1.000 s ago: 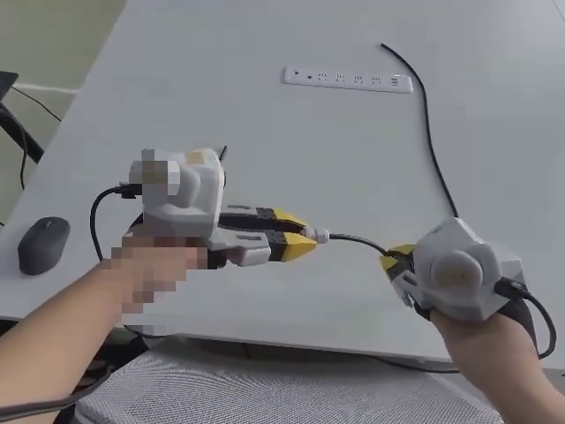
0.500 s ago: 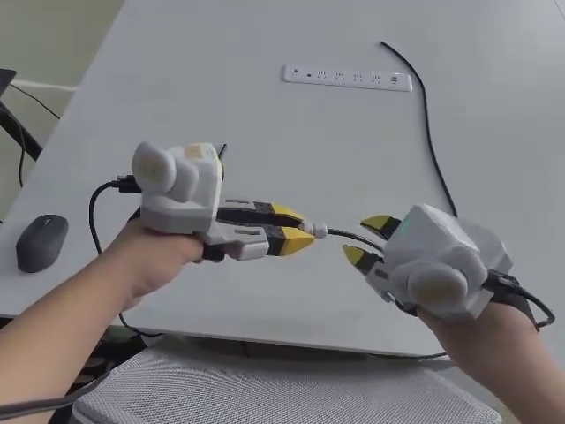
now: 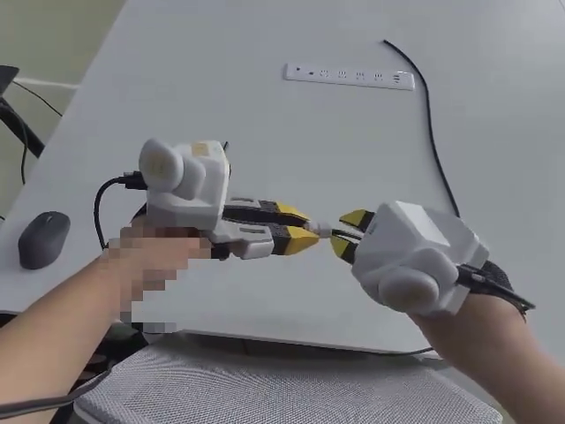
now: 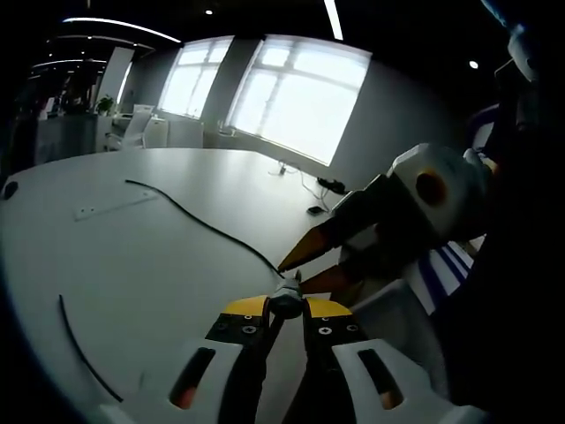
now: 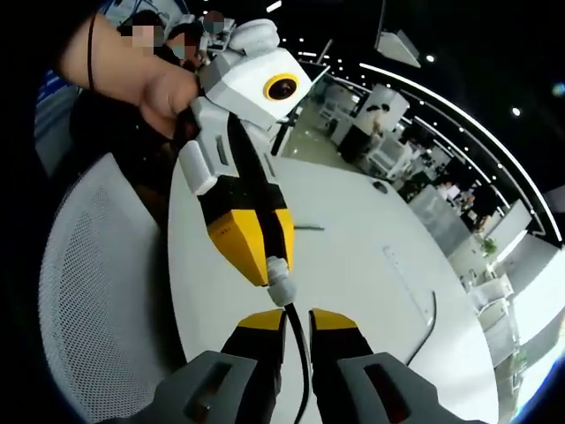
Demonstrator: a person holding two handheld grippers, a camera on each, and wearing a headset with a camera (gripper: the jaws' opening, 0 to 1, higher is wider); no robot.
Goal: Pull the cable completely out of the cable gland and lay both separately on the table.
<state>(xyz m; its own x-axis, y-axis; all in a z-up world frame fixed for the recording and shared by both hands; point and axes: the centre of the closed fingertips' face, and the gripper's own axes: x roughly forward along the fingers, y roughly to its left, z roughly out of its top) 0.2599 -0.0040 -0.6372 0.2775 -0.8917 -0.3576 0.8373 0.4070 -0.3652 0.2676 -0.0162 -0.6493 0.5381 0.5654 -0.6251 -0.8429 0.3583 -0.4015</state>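
Note:
My left gripper (image 3: pixel 307 230) is shut on the small light-grey cable gland (image 3: pixel 321 231), which pokes out between its yellow tips (image 4: pixel 284 300). The black cable (image 5: pixel 298 353) leaves the gland (image 5: pixel 281 287) and runs back between the jaws of my right gripper (image 3: pixel 347 234). The right gripper's jaws stand a narrow gap apart on either side of the cable, right behind the gland, and I see no grip on it. Both grippers are held in the air above the near edge of the white table (image 3: pixel 265 106).
A white power strip (image 3: pixel 349 77) lies at the far side of the table, with a black cord (image 3: pixel 433 132) curving toward me on the right. A dark mouse (image 3: pixel 42 238) sits at the left edge. A mesh chair (image 3: pixel 265 389) is below the table edge.
The right gripper let go of the cable, opened, and moved left along it up to the gland, where its jaws have narrowed again. The left gripper kept hold of the gland.

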